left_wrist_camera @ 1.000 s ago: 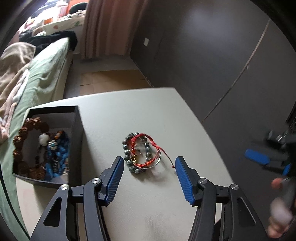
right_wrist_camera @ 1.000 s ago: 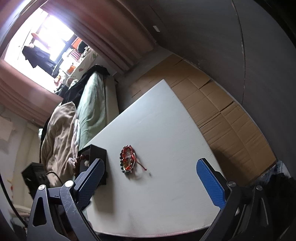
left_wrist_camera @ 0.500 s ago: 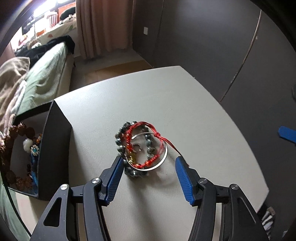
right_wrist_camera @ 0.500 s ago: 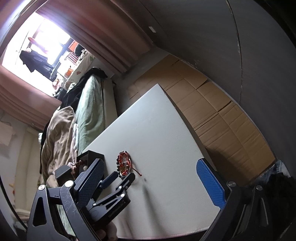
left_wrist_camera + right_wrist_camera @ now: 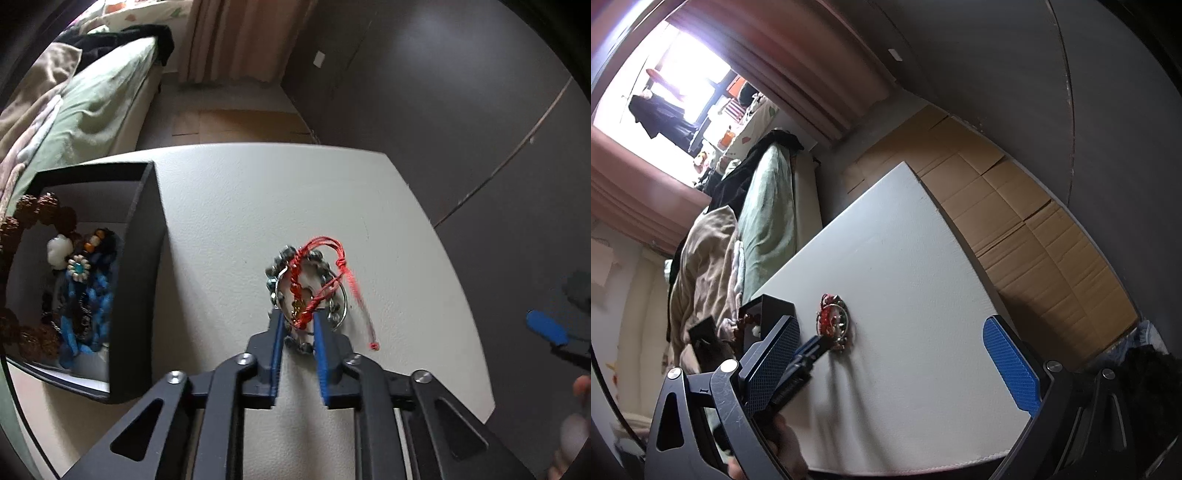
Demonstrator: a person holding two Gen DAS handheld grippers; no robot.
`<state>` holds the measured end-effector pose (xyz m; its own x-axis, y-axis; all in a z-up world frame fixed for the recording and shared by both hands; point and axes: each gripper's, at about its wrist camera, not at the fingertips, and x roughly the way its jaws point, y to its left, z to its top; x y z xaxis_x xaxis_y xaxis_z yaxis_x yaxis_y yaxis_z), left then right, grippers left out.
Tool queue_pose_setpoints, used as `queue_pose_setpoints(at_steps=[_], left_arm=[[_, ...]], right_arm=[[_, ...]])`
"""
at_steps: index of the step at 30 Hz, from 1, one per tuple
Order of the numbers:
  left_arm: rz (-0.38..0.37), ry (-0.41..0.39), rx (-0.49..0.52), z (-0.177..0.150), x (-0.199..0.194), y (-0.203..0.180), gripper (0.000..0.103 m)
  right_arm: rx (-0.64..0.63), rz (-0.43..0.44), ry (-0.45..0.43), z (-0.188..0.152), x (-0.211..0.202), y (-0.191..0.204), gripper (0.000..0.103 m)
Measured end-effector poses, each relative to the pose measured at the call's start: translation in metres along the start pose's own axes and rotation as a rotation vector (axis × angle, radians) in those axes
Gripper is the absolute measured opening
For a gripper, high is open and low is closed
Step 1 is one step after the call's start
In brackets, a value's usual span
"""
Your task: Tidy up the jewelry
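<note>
A pile of bracelets (image 5: pixel 310 273) lies on the white table (image 5: pixel 240 206): a red cord bracelet (image 5: pixel 321 245), a dark bead bracelet (image 5: pixel 275 271) and a silver bangle (image 5: pixel 344 295). My left gripper (image 5: pixel 298 317) is closing its jaws on the near edge of the pile, with the red cord and beads pinched between the blue pads. The right wrist view shows that gripper (image 5: pixel 822 341) at the bracelets (image 5: pixel 833 321). My right gripper (image 5: pixel 889 322) hangs open above the table's near side, holding nothing. A black box (image 5: pixel 140 258) at the left holds several bead bracelets.
The black box (image 5: pixel 772 306) stands just left of the pile. A bed (image 5: pixel 92 99) with bedding lies beyond the table's left side. Flattened cardboard (image 5: pixel 1015 221) covers the floor to the right, below a dark wall. A blue finger (image 5: pixel 546 326) of the right gripper shows at the right.
My left gripper came down onto the bracelets and its jaws went from wide apart to nearly together around the pile's near edge. The right gripper stayed where it was.
</note>
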<state>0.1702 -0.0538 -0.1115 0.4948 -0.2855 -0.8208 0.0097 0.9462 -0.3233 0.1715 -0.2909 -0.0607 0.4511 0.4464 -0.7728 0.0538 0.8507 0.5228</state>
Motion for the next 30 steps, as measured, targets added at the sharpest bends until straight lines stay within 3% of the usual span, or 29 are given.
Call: queue_pose_setpoints(at_steps=[12,20,28,29,30], left_arm=[[-0.053,-0.043,-0.055,0.009,-0.016,0.011,0.014],[-0.078,-0.025,-0.011,0.014,-0.001,-0.01,0.017],[0.007,0.003,0.087,0.013,0.023,-0.034,0.017],[0.017,0.001,0.099,0.013,0.024,-0.037,0.021],[0.034,-0.005,0.117,0.012,0.025,-0.04,0.033]], right_arm=[[-0.028,-0.019,0.02,-0.003,0.012,0.008,0.101],[-0.013,-0.016,0.018,-0.001,0.012,0.003,0.101],[0.007,-0.012,0.012,0.007,0.011,-0.003,0.101],[0.008,-0.011,0.012,0.008,0.011,-0.003,0.101],[0.008,-0.01,0.011,0.009,0.011,-0.004,0.101]])
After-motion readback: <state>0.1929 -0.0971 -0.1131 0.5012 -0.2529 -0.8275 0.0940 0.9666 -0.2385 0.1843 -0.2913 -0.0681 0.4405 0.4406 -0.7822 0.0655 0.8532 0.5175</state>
